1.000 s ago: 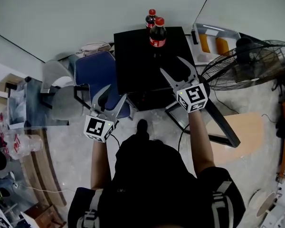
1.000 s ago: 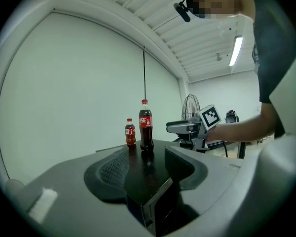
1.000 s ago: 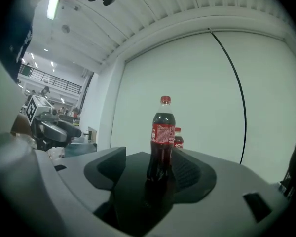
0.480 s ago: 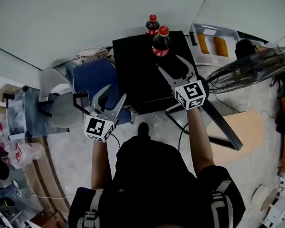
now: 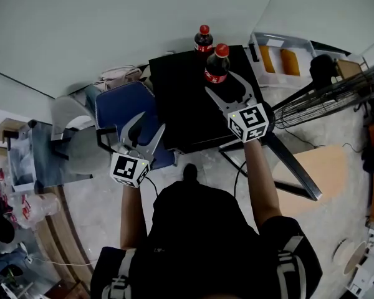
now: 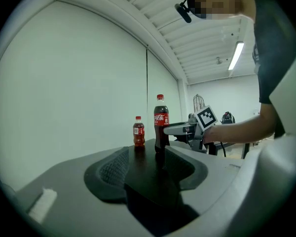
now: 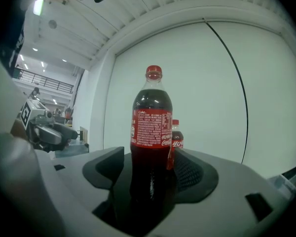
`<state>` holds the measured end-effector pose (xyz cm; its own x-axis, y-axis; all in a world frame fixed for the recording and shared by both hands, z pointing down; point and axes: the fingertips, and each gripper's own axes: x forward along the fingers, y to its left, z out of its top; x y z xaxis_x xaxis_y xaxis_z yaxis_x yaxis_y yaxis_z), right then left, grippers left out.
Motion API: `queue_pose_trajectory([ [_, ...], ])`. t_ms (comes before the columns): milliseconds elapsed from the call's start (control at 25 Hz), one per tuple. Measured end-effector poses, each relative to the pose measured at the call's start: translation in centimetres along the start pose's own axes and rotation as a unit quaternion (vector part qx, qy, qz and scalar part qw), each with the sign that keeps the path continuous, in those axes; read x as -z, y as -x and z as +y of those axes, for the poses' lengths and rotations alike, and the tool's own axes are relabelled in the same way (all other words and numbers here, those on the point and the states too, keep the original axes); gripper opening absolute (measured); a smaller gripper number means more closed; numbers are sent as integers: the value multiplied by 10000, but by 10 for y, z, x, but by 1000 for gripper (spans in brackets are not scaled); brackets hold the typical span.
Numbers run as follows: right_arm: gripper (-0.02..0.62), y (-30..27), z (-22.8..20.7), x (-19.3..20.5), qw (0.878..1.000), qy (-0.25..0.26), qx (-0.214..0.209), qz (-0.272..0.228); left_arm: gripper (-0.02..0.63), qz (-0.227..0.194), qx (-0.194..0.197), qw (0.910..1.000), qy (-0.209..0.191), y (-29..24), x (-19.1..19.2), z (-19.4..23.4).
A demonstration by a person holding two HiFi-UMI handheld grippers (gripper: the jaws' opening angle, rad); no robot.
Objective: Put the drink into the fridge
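Note:
Two cola bottles with red caps stand on a black top (image 5: 181,98): a large bottle (image 5: 216,64) (image 7: 152,127) (image 6: 161,125) and, behind it, a small bottle (image 5: 203,39) (image 7: 176,142) (image 6: 138,131). My right gripper (image 5: 226,86) (image 7: 150,179) is level with the large bottle. Its jaws have just been opening. The bottle's lower body stands between the fingertips, and I see no pad pressing on it. My left gripper (image 5: 148,126) (image 6: 145,164) is open and empty, off the black top's left front corner, over a blue chair.
The blue chair (image 5: 126,101) stands left of the black top, with a grey seat (image 5: 81,139) further left. A white tray with orange items (image 5: 280,58) and a floor fan (image 5: 336,92) are at the right. Black frame legs (image 5: 287,161) run under my right arm.
Both grippers have moved forward toward the bottles. The right gripper's fingertips now reach either side of the large bottle's base.

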<state>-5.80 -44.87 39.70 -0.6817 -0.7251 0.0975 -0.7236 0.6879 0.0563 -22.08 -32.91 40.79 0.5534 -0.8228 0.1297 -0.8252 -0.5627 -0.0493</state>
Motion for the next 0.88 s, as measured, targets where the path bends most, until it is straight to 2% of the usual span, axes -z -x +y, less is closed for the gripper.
queue_pose_trajectory([
  [360, 316, -18, -4, 3, 9998, 41, 81, 169, 225, 2, 70, 10000, 47, -4, 3, 13],
  [880, 295, -22, -3, 5, 9998, 94, 99, 163, 213, -23, 73, 10000, 34, -3, 3, 18],
])
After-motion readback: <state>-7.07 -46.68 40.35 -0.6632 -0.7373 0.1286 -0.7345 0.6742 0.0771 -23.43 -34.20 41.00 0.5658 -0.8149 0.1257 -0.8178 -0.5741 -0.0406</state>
